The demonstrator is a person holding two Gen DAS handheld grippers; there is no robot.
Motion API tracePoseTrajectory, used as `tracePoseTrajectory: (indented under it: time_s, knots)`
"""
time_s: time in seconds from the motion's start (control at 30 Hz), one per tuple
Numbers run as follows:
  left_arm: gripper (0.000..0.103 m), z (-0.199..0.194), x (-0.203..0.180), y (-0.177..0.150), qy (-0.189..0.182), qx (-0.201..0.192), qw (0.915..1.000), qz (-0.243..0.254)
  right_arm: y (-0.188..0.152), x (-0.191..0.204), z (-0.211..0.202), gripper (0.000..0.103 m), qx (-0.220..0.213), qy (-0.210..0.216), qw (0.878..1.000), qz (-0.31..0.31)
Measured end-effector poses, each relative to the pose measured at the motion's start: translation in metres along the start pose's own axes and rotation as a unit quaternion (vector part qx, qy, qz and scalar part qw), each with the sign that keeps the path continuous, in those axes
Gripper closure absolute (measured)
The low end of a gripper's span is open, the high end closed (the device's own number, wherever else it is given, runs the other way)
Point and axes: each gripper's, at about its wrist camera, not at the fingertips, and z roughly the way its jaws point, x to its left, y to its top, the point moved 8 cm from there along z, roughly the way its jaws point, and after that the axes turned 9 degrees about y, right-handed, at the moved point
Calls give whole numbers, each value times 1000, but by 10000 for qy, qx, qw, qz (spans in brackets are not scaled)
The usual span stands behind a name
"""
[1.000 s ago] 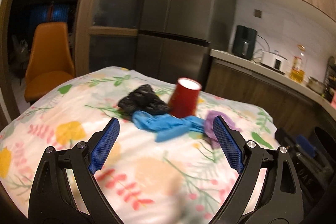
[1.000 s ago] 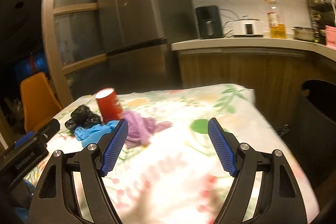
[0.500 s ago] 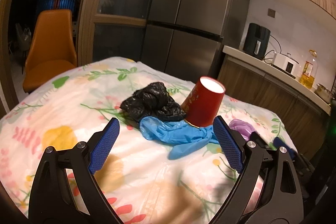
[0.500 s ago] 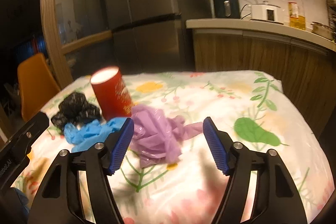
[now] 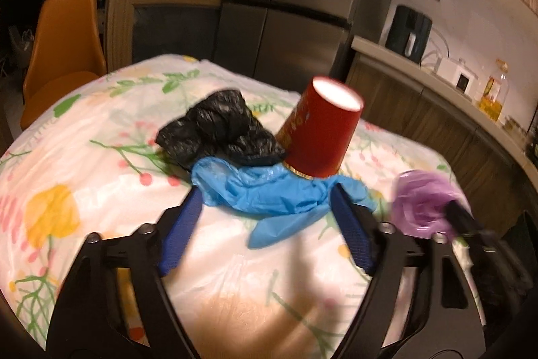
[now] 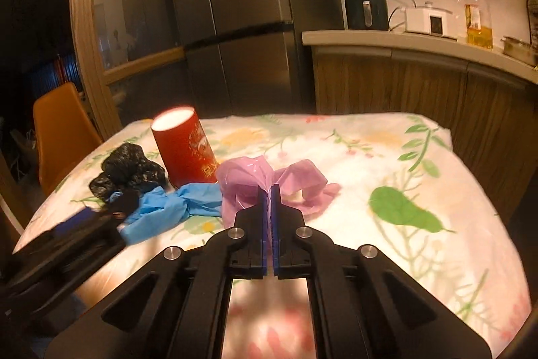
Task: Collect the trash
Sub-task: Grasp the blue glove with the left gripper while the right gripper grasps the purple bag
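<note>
On the floral tablecloth (image 5: 84,164) lie a crumpled blue plastic bag (image 5: 269,190), a black plastic bag (image 5: 215,127), an upside-down red paper cup (image 5: 319,133) and a purple plastic bag (image 5: 423,204). My left gripper (image 5: 265,214) is open, its blue fingers either side of the blue bag's near edge. My right gripper (image 6: 270,190) is shut on the purple plastic bag (image 6: 248,177), with the red cup (image 6: 185,150), blue bag (image 6: 171,207) and black bag (image 6: 127,170) to its left.
An orange chair (image 5: 64,46) stands at the table's far left. A steel fridge (image 5: 302,5) is behind the table. A counter (image 6: 420,42) at the right holds a black appliance (image 6: 363,4), a white cooker and an oil bottle (image 6: 477,19).
Both grippers moved forward toward the trash pile. The right gripper closed on the purple bag. The left gripper came down around the blue bag and stayed open.
</note>
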Motion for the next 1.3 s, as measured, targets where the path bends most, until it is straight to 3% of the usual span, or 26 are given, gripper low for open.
tracePoseTrajectory:
  time_s: [0.13, 0.3, 0.37, 0.57, 0.87, 1.3]
  knots:
    - [57, 15, -4, -8, -98, 337, 9994, 77, 4, -7, -27, 100, -197, 4, 9998, 94]
    - [97, 27, -7, -19, -269, 712, 9970, 128, 3, -19, -54, 100, -331, -85, 9992, 211]
    - [102, 25, -8, -20, -326, 690, 9970, 153, 3, -22, -62, 100, -365, -114, 9990, 231]
    - [103, -1, -7, -21, -618, 507, 9968, -62, 6, -30, -87, 100, -528, -172, 9981, 263]
    - [103, -72, -11, -35, -943, 170, 9952, -181, 5, -41, -122, 101, -666, -229, 9972, 263]
    - [103, -131, -30, -43, -1333, -46, 9911, 48, -1, -40, -157, 101, -862, -220, 9956, 310]
